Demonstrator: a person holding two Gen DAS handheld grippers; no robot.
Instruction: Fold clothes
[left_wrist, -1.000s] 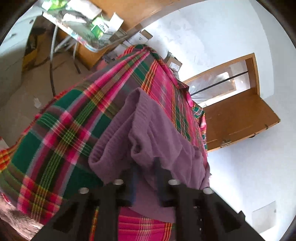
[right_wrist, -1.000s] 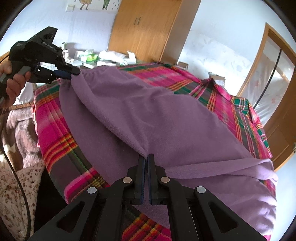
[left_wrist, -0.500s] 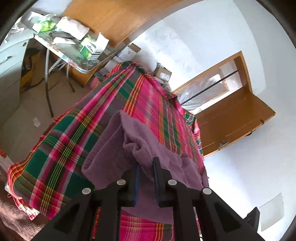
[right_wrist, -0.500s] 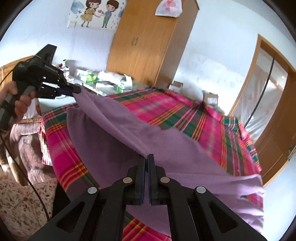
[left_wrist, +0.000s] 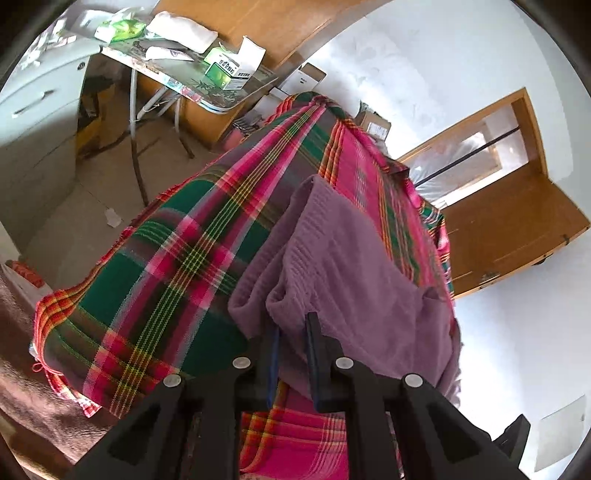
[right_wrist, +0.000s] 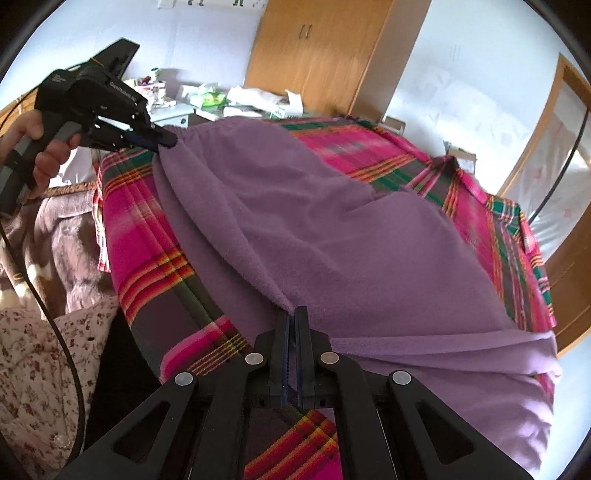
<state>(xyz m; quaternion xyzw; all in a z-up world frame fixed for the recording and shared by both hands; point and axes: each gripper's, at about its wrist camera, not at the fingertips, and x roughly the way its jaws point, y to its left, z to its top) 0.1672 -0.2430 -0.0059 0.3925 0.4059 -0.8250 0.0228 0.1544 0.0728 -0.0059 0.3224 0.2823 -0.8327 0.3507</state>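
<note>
A purple fleece garment (right_wrist: 332, 236) is spread over a bed covered by a pink and green plaid cloth (right_wrist: 147, 258). My right gripper (right_wrist: 293, 314) is shut on the garment's near edge. My left gripper (left_wrist: 293, 326) pinches a bunched fold of the same garment (left_wrist: 351, 266), its fingers a little apart around the thick cloth. In the right wrist view the left gripper (right_wrist: 168, 141) shows at the upper left, held by a hand (right_wrist: 40, 155), gripping the garment's far corner. The cloth hangs stretched between the two grippers, lifted off the bed along that edge.
A folding table (left_wrist: 192, 85) with boxes and bags stands beyond the bed, beside a wooden wardrobe (right_wrist: 325, 55). An open wooden door (left_wrist: 509, 229) is at the right. A brown blanket (right_wrist: 62, 243) and floral fabric (right_wrist: 37, 369) lie at the bed's left side.
Both grippers have come down again after a lift half a second ago, and the garment has settled back over the plaid cloth. Both keep their hold.
</note>
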